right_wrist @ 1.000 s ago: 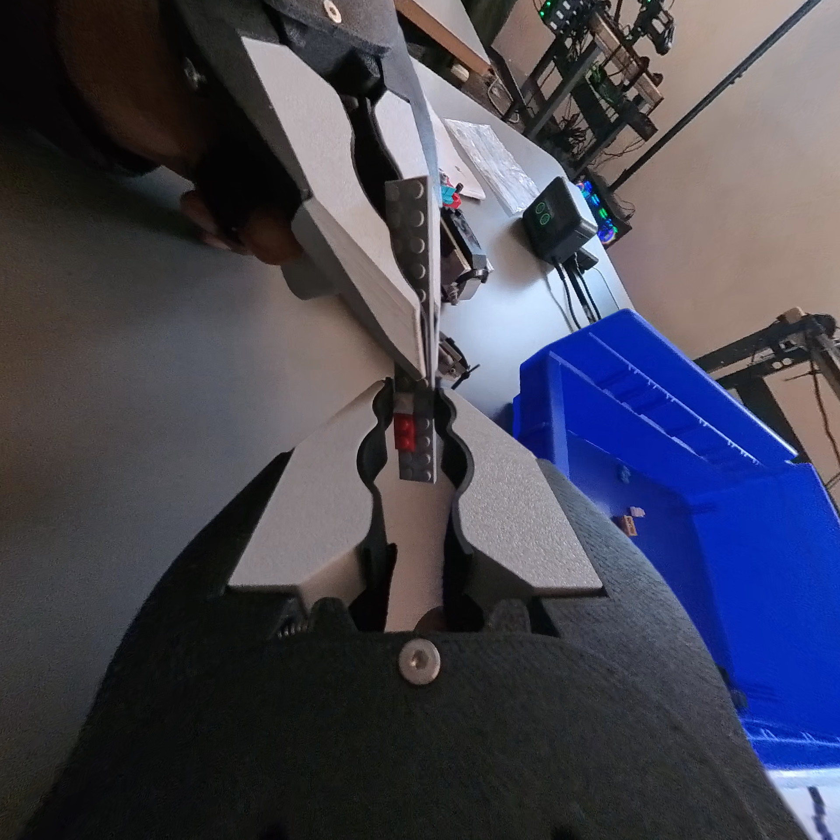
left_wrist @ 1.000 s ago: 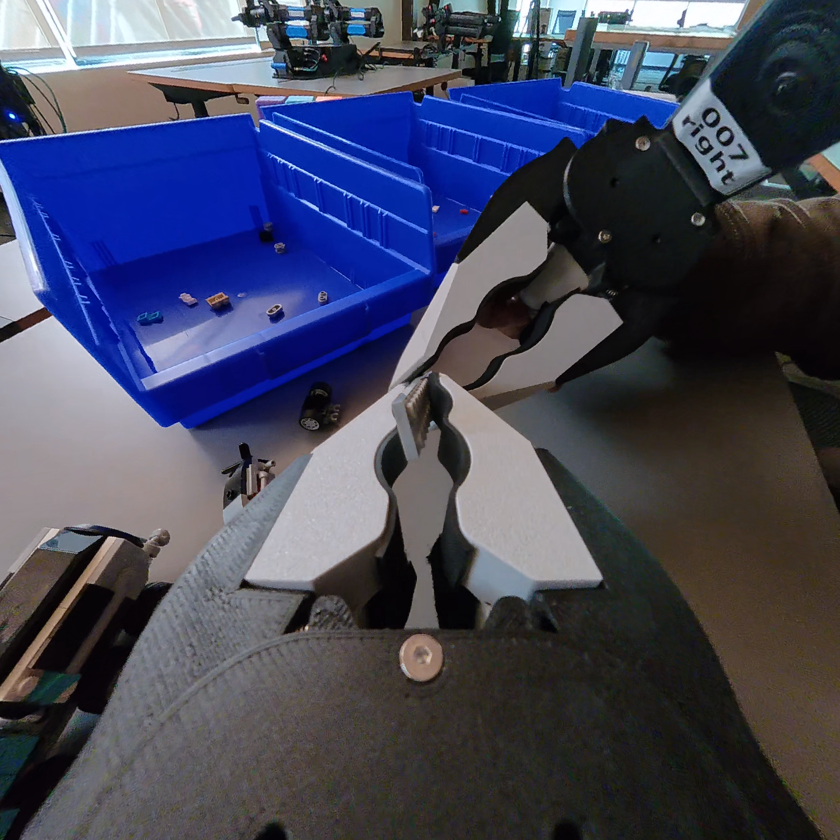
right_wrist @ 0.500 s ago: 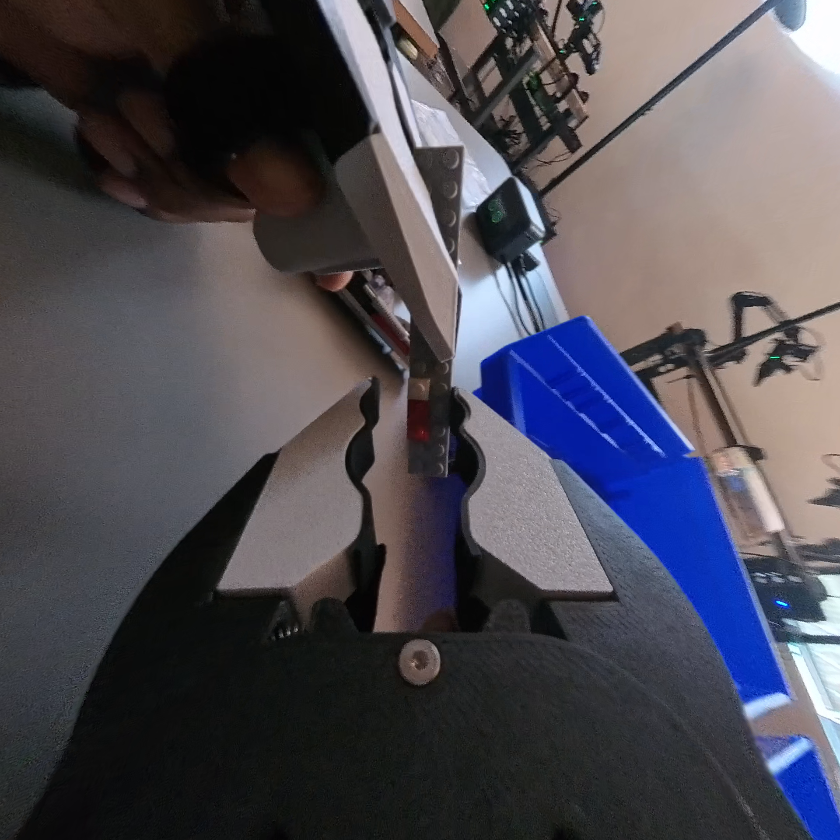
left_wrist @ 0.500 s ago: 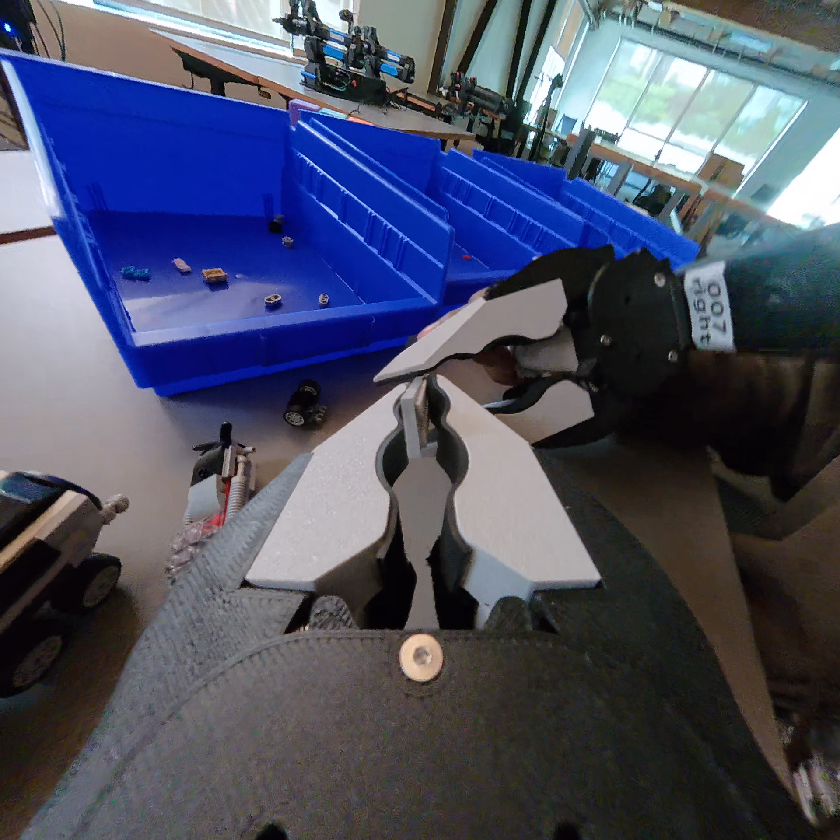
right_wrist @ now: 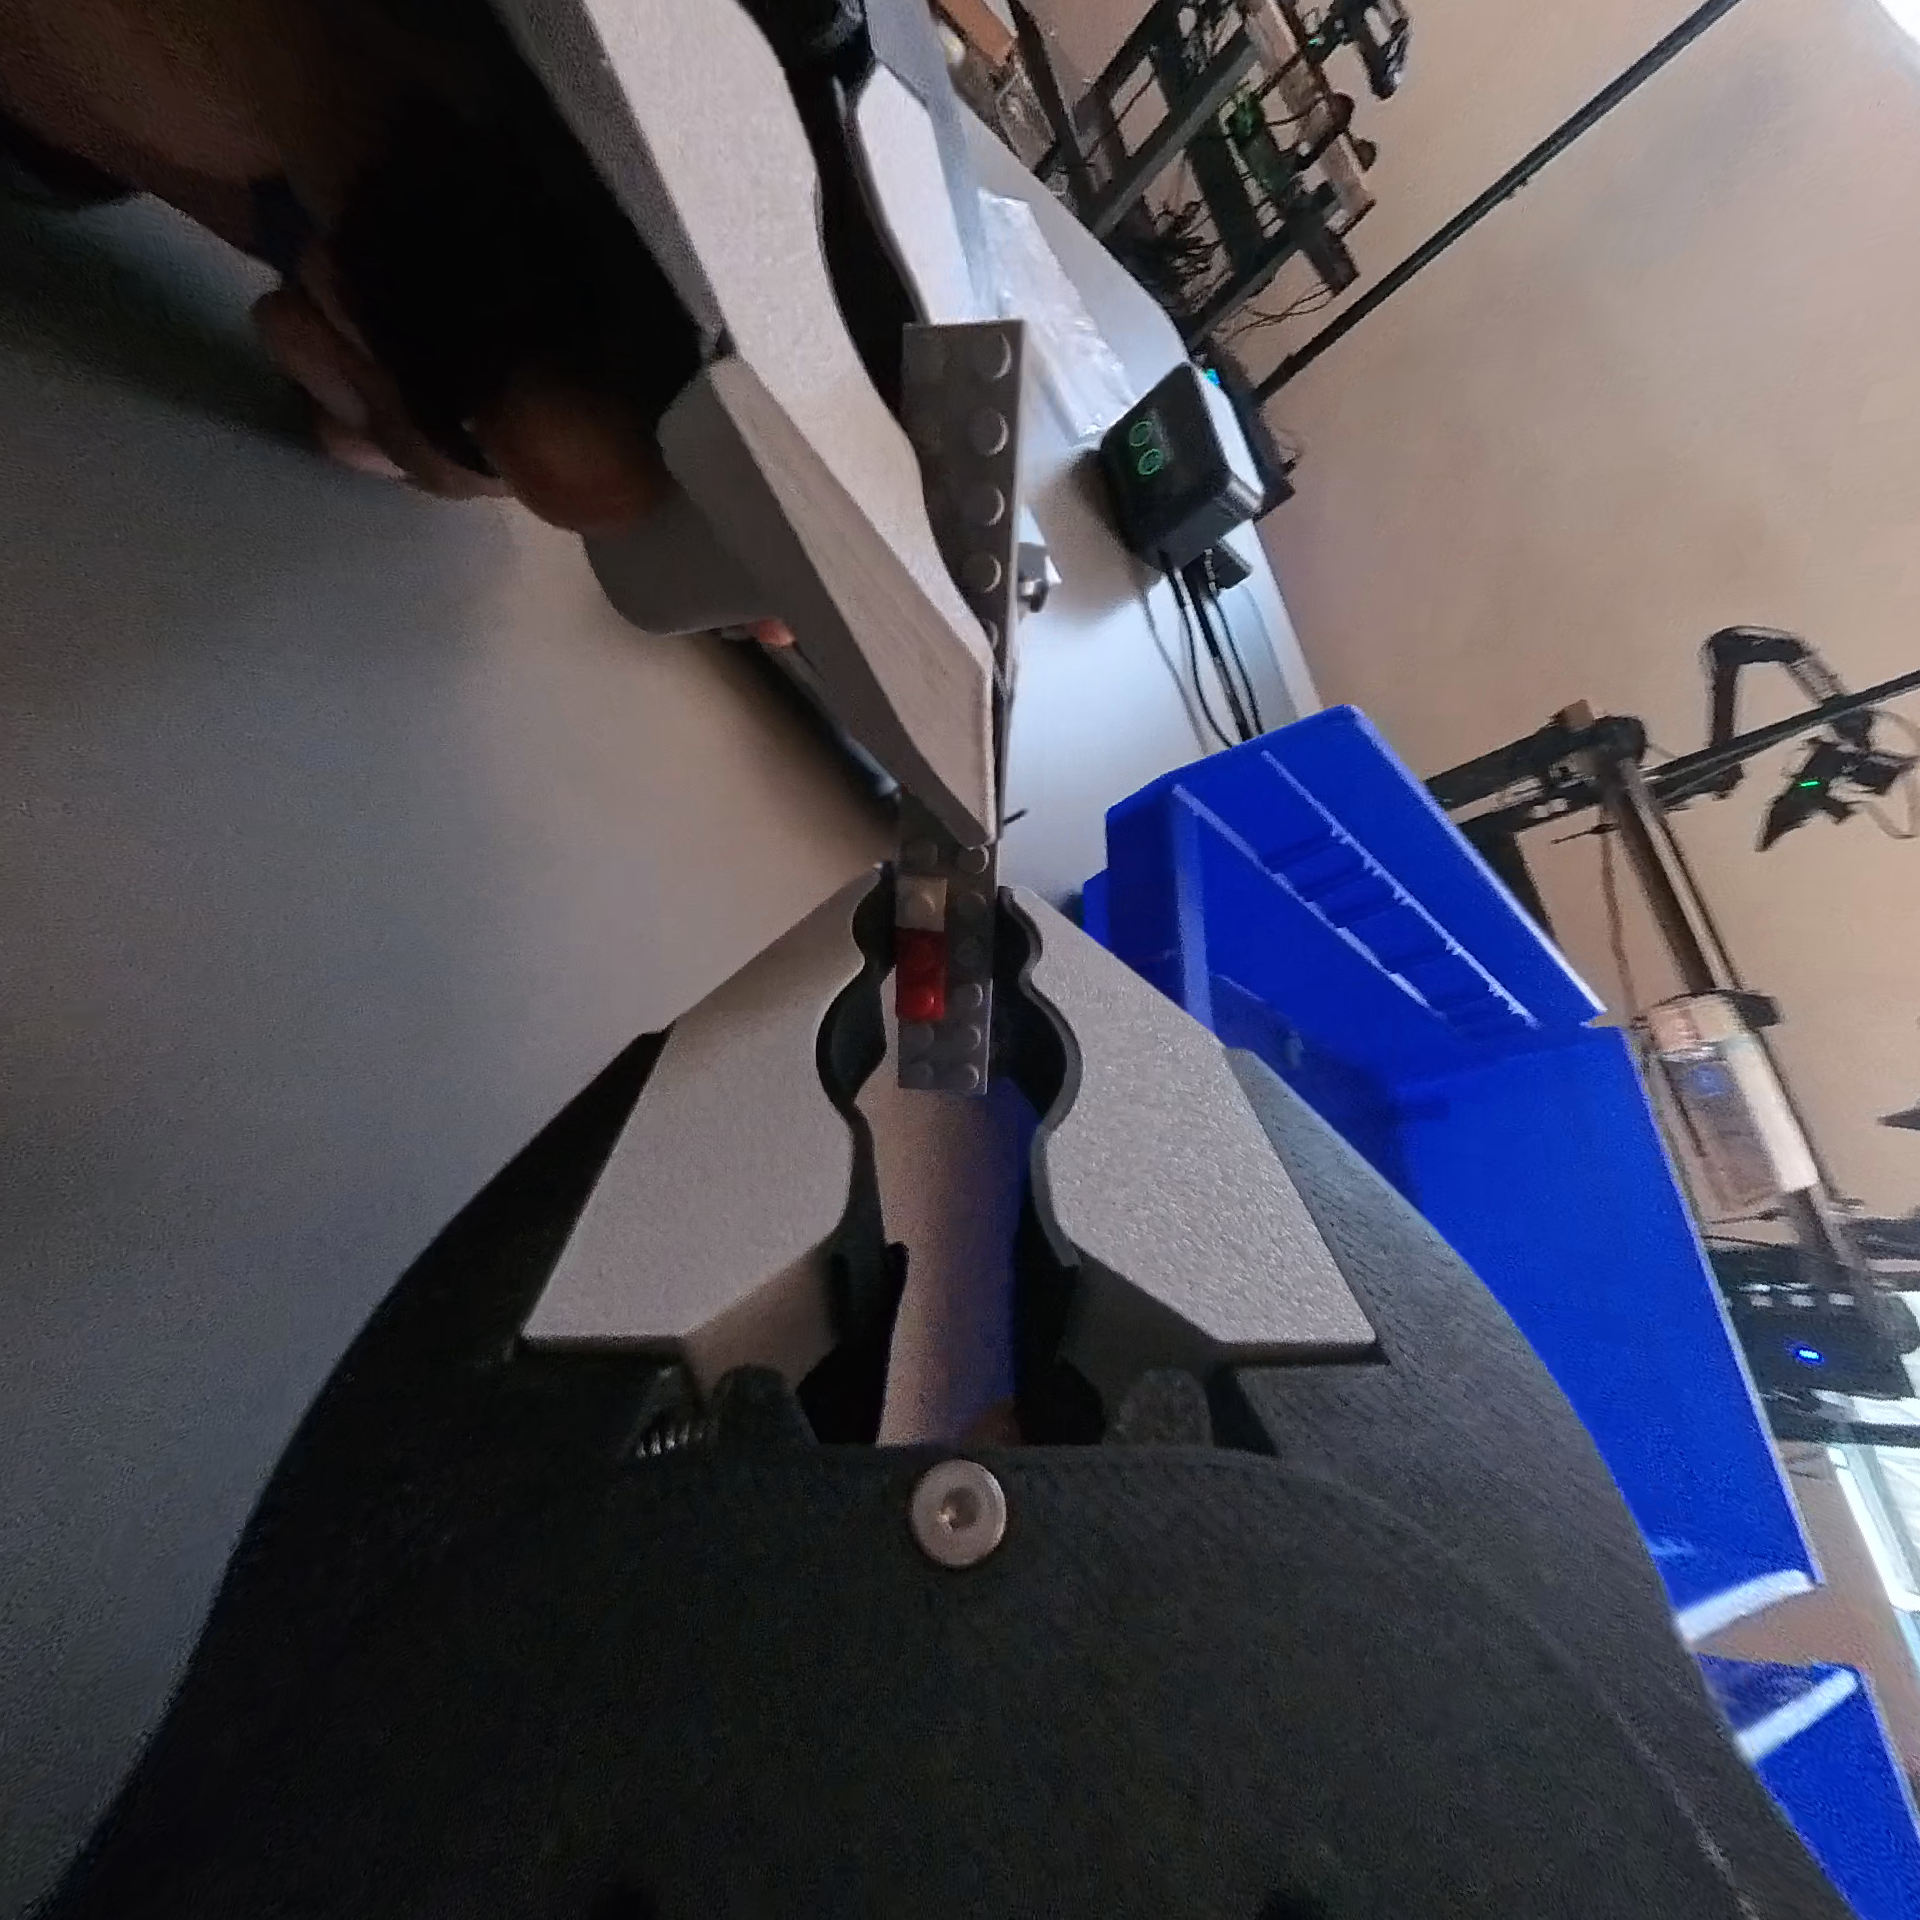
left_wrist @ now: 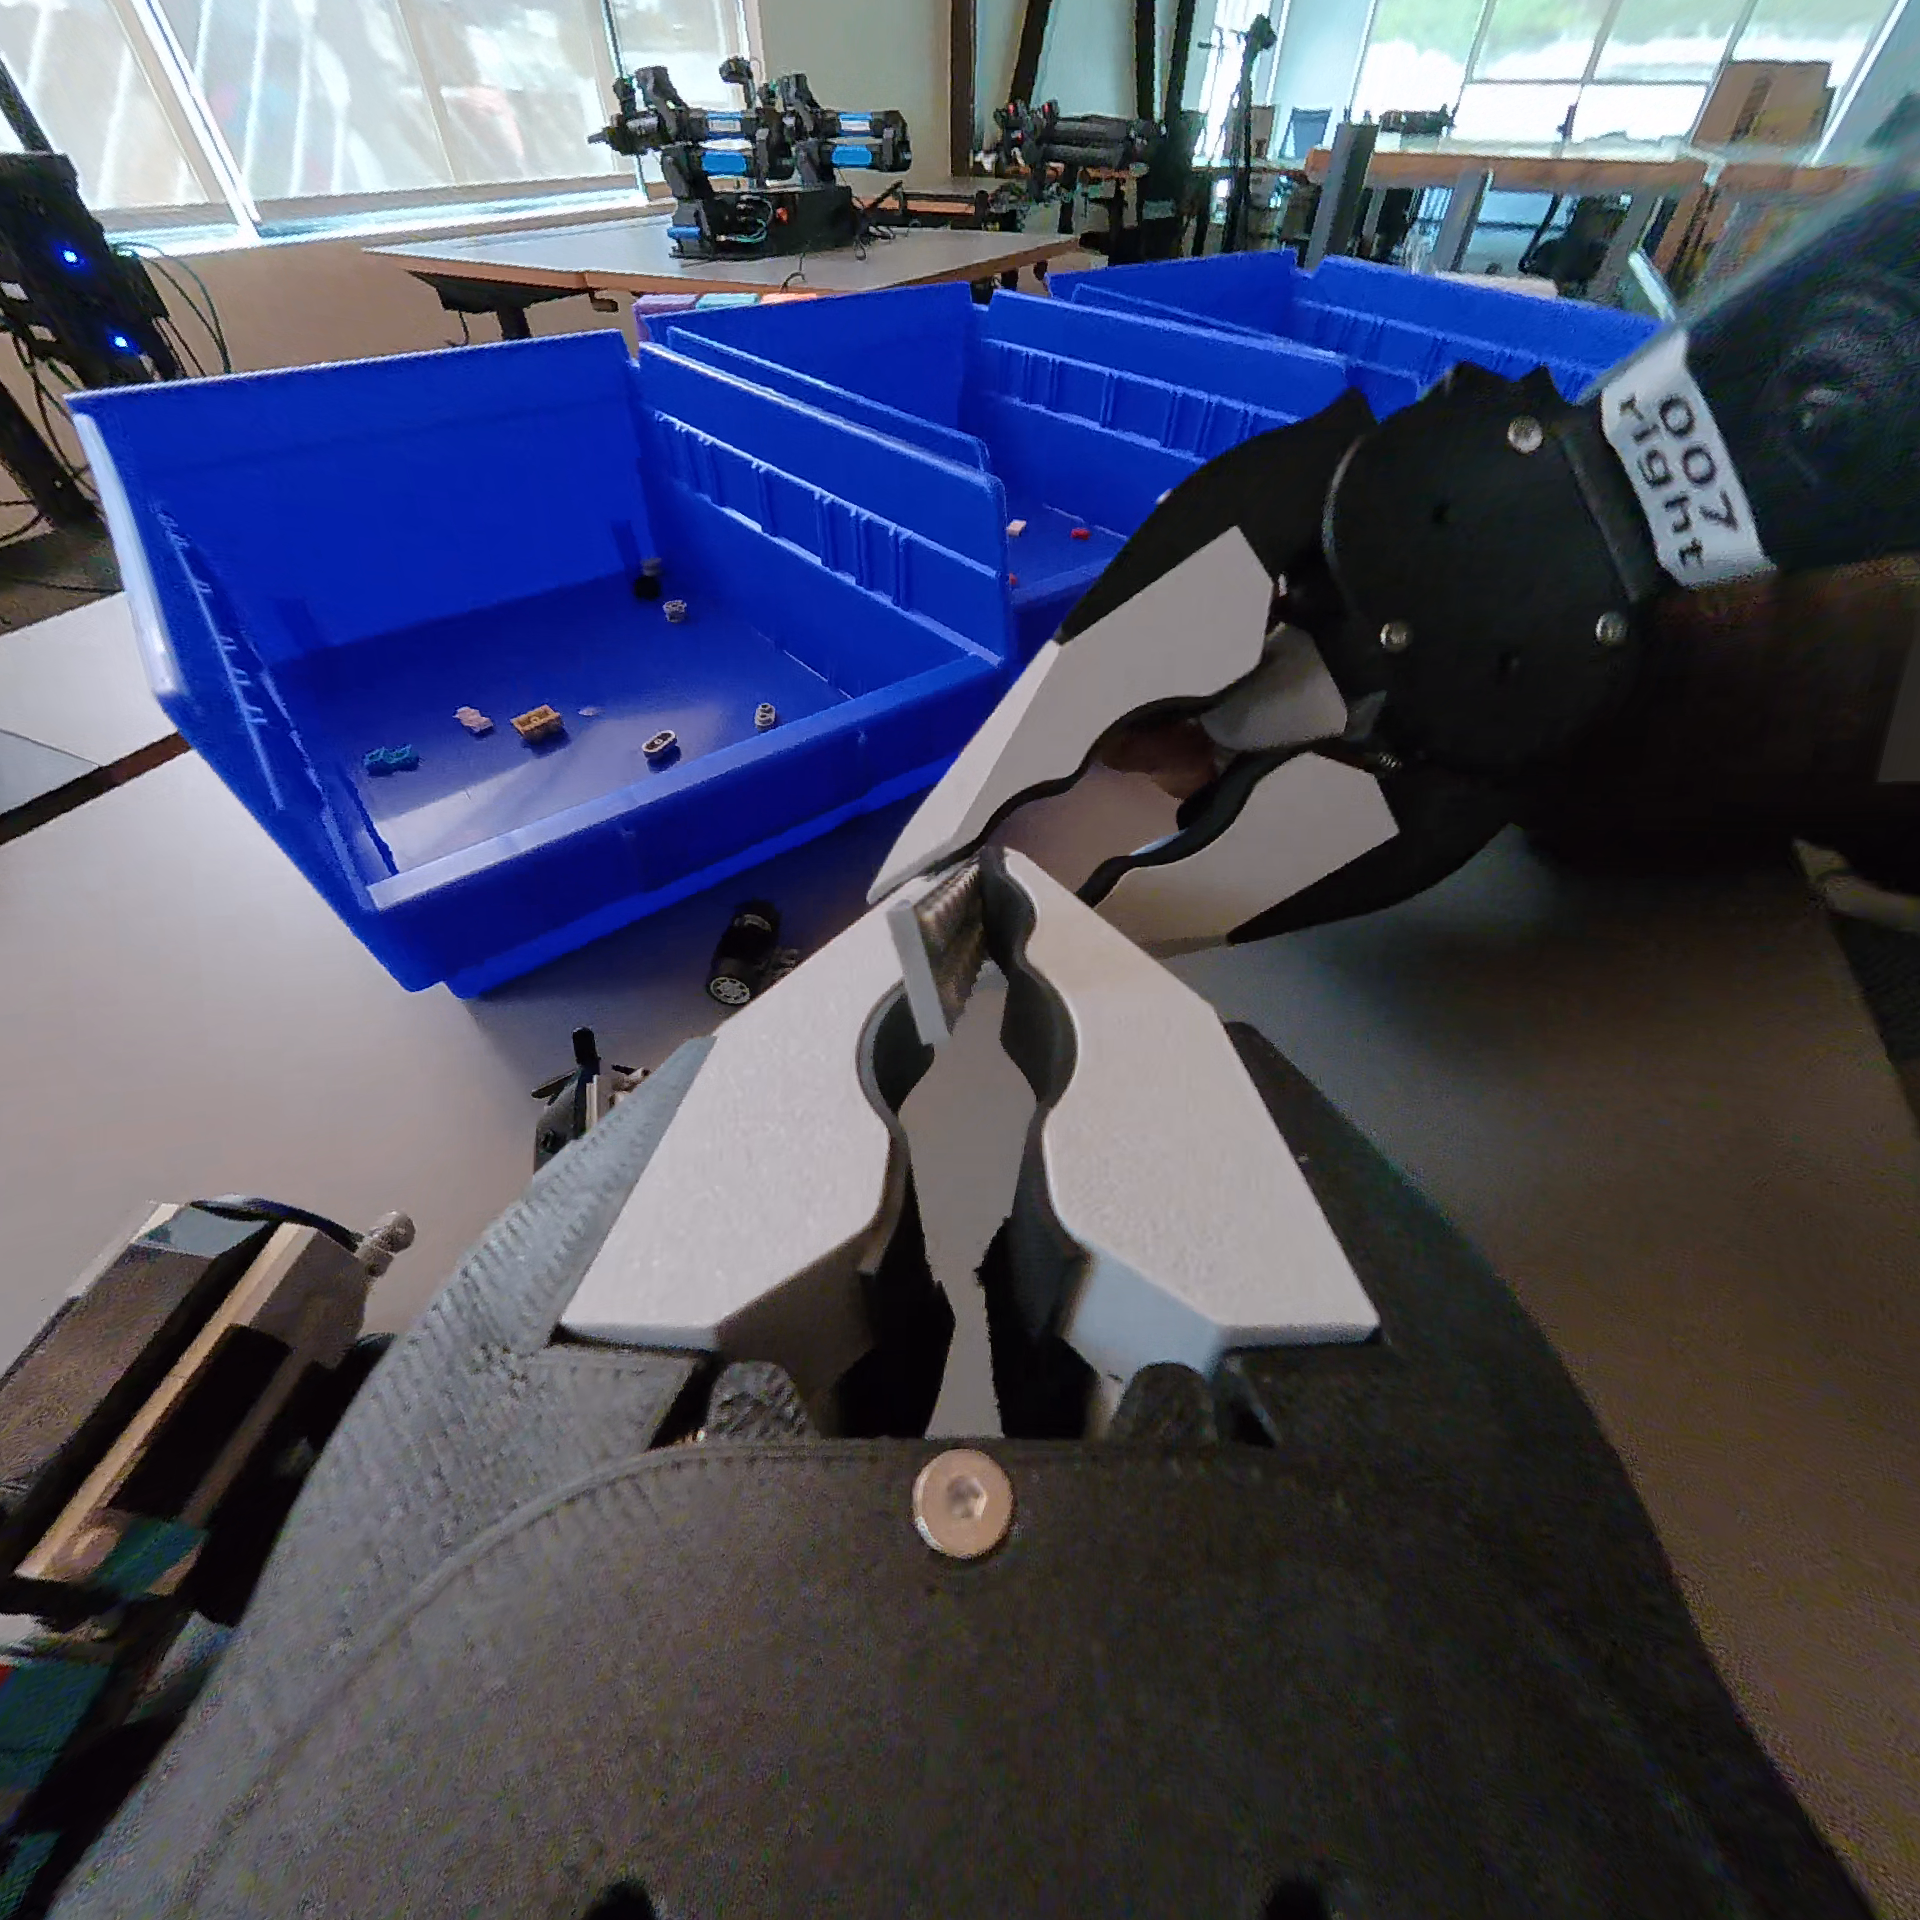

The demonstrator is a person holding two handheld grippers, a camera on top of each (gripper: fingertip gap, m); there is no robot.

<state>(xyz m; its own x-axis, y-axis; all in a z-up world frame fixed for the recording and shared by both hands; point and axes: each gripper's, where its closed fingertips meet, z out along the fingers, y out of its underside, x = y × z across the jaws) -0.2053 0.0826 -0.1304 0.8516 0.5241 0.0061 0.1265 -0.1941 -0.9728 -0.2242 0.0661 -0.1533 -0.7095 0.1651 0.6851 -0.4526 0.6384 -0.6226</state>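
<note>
Left gripper (left_wrist: 961, 914): matte grey fingers with wavy inner edges on a ribbed black printed body; the tips pinch a long grey studded plate (left_wrist: 940, 961) edge-on, pads pressed on its flat faces.
Right gripper (right_wrist: 940, 935): same grainy grey fingers and black shell; the tips close on the near end of the same plate (right_wrist: 961, 997), across its width. The red brick's side meets the left pad and the plate's long edge meets the right one.
Grey plate: thin, flat, two rows of round studs; it runs from the right gripper's tips up into the left gripper's fingers (right_wrist: 831, 582) and out beyond them.
Small bricks: a glossy red brick (right_wrist: 920, 971) and a pale grey one (right_wrist: 923, 899) sit stacked on the plate's left stud row, inside the right gripper's rounded notch.
Hand: a hand (right_wrist: 499, 447) grips the left gripper's handle, above the table.
Table (left_wrist: 208, 997): smooth matte grey top beneath both grippers.
Loose parts: a black wheel pair (left_wrist: 743, 951) lies just before the bin; a small black-and-grey part (left_wrist: 582, 1091) lies nearer, left of the left gripper.
Dark model (left_wrist: 156, 1351): boxy black and tan vehicle at the near left edge.
Blue bins (left_wrist: 582, 665): glossy ribbed plastic, open-fronted, set in a row; tiny bricks are scattered on the floor of the nearest.
Far: a table with black and blue robot arms (left_wrist: 758, 156) before bright windows.
</note>
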